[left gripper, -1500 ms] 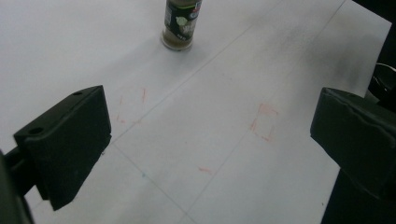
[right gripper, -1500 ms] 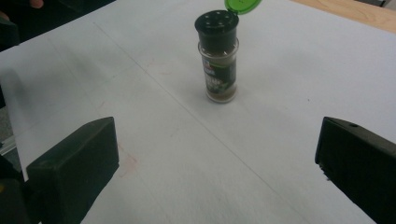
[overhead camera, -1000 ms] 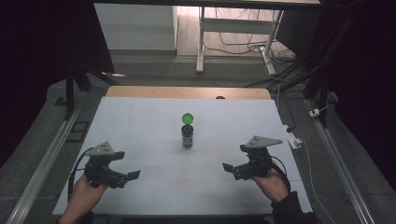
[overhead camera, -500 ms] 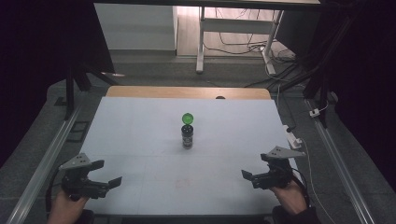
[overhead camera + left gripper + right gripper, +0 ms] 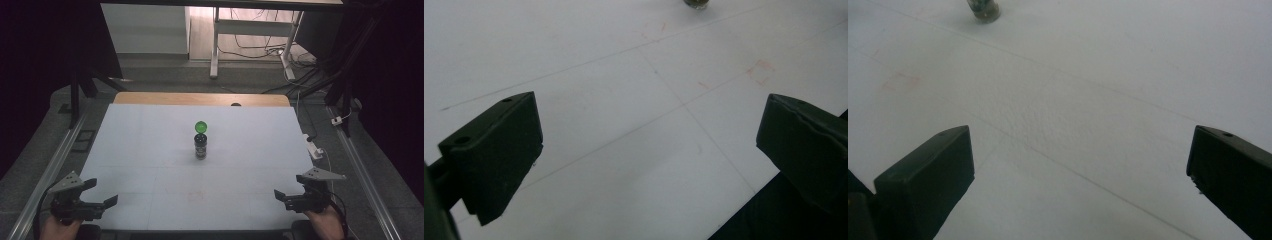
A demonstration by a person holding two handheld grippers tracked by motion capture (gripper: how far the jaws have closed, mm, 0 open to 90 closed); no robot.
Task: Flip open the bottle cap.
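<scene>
Bottle first, since that's the thing nearest your grippers: it's a small dark one standing upright near the middle of the white table, and there's a green round thing right above it, though you can't really tell from the high view whether it sits on the bottle or just behind it.

Now your fingers. Your left gripper has its jaws spread wide with nothing between them, just bare table showing through the gap in the left gripper view. Your right gripper is the same deal, jaws wide apart and holding nothing, plain white surface between them in the right gripper view.

Moving outward: your left gripper sits at the near left corner of the table, your right one at the near right corner, both well apart from the bottle and from each other. Each one points inward, roughly toward the middle. You can catch the bottle's base at the top edge of the left gripper view and again near the top left of the right gripper view, so both are loosely aimed its way.

A faint reddish square mark sits on the table surface between you and the bottle. Past the far edge there's a wooden strip and some cables on the floor.
</scene>
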